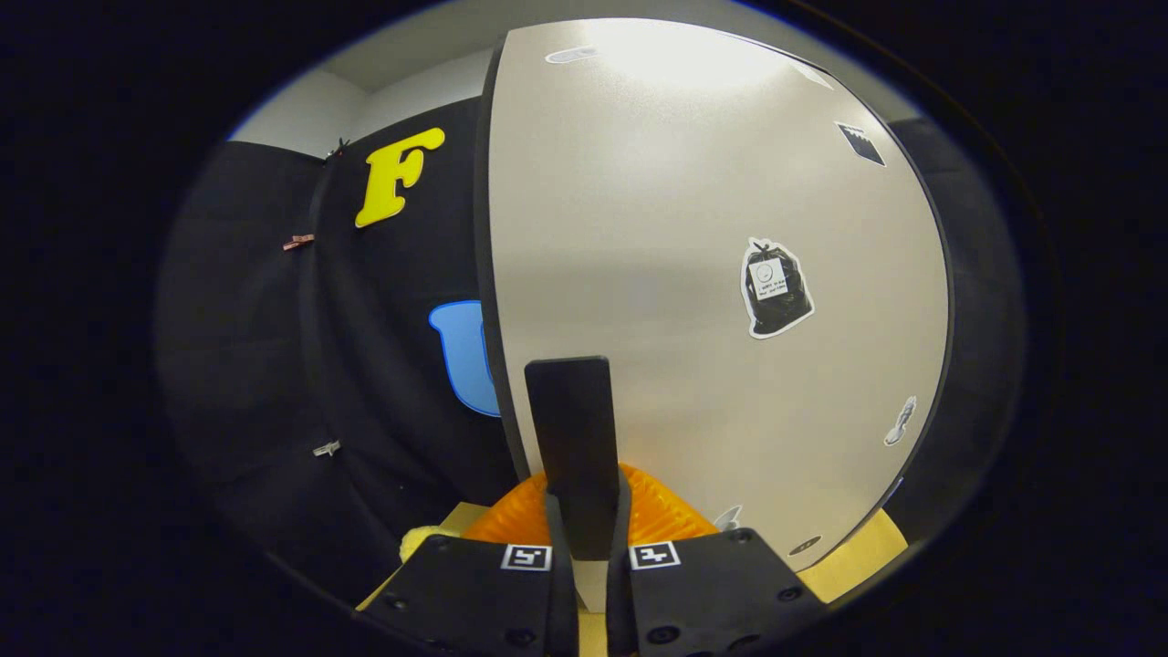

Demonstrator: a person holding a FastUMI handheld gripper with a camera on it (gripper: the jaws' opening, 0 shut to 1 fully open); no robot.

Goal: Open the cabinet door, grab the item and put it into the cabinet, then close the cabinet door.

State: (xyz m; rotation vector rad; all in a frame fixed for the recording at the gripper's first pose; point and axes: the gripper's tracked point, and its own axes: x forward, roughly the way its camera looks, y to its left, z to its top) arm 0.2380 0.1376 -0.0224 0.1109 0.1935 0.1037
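Black booth cloth behind; pale cabinet door (712, 274) fills my front. My gripper (577, 456) fingers pressed together, empty. Orange item (657, 511), prob. ribbed, sits just below. I'd hook the door's edge w/ the tips, swing slow.

cabinet door (639, 228): pale grey-beige, matte, dark edge band, fills the space beyond the fingers. sticker (776, 288) on it, up and to the right of the fingers: black bag shape, white outline, small white label. ribbed item (662, 511) showing either side of the closed-together fingers: bright translucent orange. surface (862, 552) under the door: tan-yellow. two square black-on-white markers (526, 557) on the gripper (575, 547) body.
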